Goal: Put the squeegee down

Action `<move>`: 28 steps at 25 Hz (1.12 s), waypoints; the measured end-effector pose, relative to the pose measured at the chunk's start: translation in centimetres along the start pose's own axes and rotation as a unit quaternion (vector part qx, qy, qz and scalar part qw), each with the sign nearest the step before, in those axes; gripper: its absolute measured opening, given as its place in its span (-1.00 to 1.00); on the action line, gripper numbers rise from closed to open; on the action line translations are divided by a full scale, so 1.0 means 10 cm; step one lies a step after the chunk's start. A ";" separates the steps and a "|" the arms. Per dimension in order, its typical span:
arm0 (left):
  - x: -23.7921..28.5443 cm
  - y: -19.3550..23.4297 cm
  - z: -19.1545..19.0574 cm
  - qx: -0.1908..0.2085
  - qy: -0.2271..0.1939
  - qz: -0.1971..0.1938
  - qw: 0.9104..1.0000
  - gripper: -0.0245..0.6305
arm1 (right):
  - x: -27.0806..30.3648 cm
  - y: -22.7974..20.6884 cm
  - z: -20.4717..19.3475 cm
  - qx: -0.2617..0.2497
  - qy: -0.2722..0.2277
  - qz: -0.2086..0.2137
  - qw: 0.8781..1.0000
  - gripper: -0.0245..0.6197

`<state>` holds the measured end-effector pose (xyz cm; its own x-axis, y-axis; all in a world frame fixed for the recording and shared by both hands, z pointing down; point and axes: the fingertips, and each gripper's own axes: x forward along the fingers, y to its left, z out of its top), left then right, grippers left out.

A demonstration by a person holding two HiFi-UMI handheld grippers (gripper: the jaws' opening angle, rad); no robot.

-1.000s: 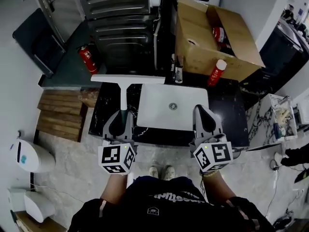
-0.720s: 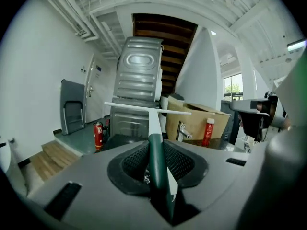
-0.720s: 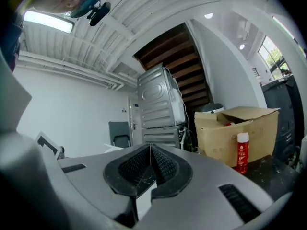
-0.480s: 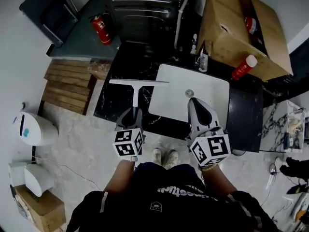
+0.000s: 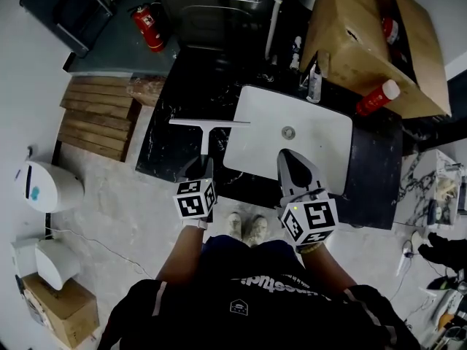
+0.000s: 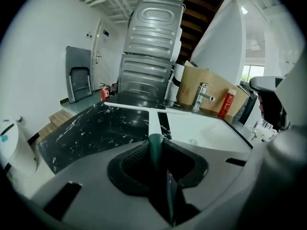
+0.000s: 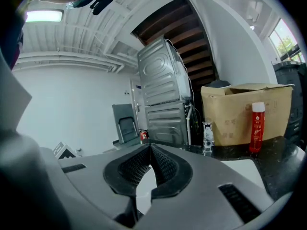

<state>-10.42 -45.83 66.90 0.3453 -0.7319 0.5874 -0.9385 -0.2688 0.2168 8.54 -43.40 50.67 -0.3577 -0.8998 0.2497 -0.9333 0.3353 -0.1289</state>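
Head view: left gripper [image 5: 203,168] was clamped on the squeegee [image 5: 208,125] by the green end of its handle. Left gripper view agreed, with a pad pressed on either side of that green grip.

Squeegee was white and T-shaped. Its handle ran toward 12 o'clock from the jaws, and the blade lay crosswise at the far end. All of it sat above the black marbled counter [image 5: 166,152]; could not tell whether the blade touched the stone.

White sink [image 5: 321,144] lay at 3 o'clock of the squeegee, just beside it, with the blade's right tip near the sink's left edge.

Right gripper [image 5: 293,157] was over the near edge of the sink. Right gripper view showed its jaws brought together at the tips with nothing between them.

Around the sink:
- clear bottle [image 5: 314,84] at 12 o'clock, on the counter
- red bottle [image 5: 377,98] at 2 o'clock
- cardboard box [image 5: 350,49] past both, at 1 o'clock, flaps open

Fire extinguisher [image 5: 148,28] stood at 11 o'clock of the squeegee, well apart. Wooden pallet [image 5: 98,115] lay on the floor at 9 o'clock of the counter
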 end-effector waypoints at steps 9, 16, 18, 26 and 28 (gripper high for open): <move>0.28 0.12 -0.03 0.002 0.036 0.005 0.999 -0.62 | 0.02 -0.03 0.01 0.002 0.006 -0.006 1.000 -0.80; 0.27 0.17 0.07 0.022 0.043 0.023 0.999 -0.57 | -0.15 -0.05 0.19 -0.004 -0.010 -0.018 1.000 -0.80; 0.24 0.19 0.14 0.034 0.032 0.029 0.998 -0.50 | -0.20 -0.06 0.22 -0.004 -0.014 -0.020 1.000 -0.80; -0.37 0.06 0.96 0.077 -0.087 0.055 0.992 -0.54 | -0.44 -0.09 0.54 -0.014 -0.056 -0.024 0.998 -0.80; -0.63 -0.12 1.29 0.097 -0.136 0.046 0.985 -0.73 | -0.52 -0.10 0.70 -0.016 -0.071 -0.026 0.997 -0.80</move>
<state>-11.45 -49.00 52.88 0.2711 -0.8926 0.3603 -0.9573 -0.2891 0.0042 11.61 -40.98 42.79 -0.3027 -0.9460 0.1162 -0.9518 0.2937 -0.0885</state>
